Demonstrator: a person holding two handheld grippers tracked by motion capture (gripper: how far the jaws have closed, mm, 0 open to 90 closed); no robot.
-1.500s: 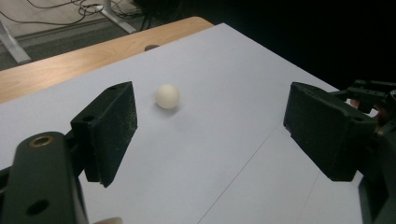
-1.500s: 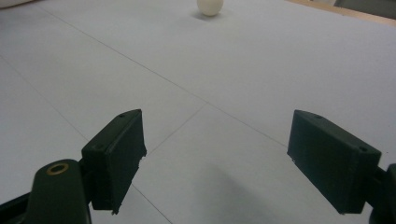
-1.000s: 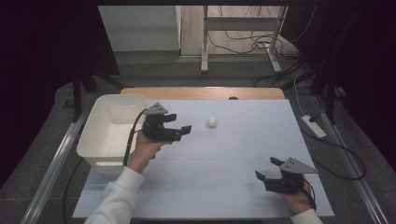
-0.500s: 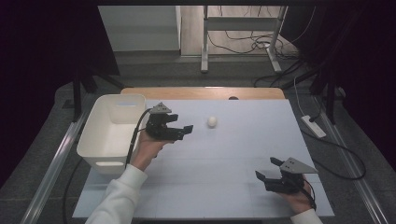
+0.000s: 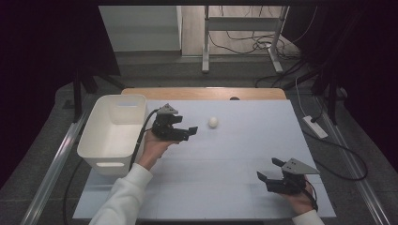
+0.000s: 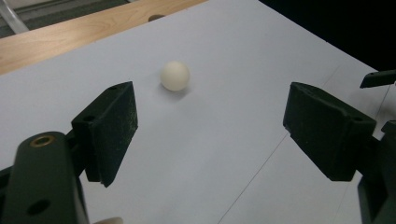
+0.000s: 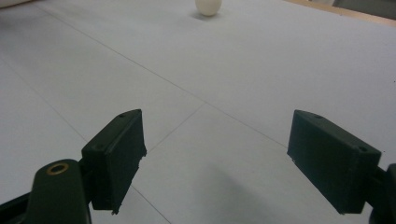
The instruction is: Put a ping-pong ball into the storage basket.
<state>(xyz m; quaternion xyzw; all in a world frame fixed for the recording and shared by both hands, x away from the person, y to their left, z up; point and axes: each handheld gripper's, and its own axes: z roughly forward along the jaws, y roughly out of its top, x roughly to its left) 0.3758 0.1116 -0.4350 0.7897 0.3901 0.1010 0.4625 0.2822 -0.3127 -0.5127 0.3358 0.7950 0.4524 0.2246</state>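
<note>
A small white ball (image 5: 213,122) lies on the pale sheet covering the table (image 5: 244,154), toward the back middle. My left gripper (image 5: 190,132) is held just to the ball's left, jaws open and pointing at it, nothing between them. In the left gripper view the ball (image 6: 175,75) lies ahead of the open gripper (image 6: 210,130), apart from both jaws. My right gripper (image 5: 268,172) rests near the front right of the table, open and empty. The right gripper view shows the ball (image 7: 208,6) far ahead of that gripper (image 7: 215,158).
A white plastic bin (image 5: 112,133) stands on the table's left side, beside my left hand. A strip of bare wood (image 5: 206,93) runs along the table's back edge. A power strip (image 5: 315,126) and cables lie on the floor to the right.
My left gripper has crept slightly toward the ball. The right gripper and the ball have stayed where they were.
</note>
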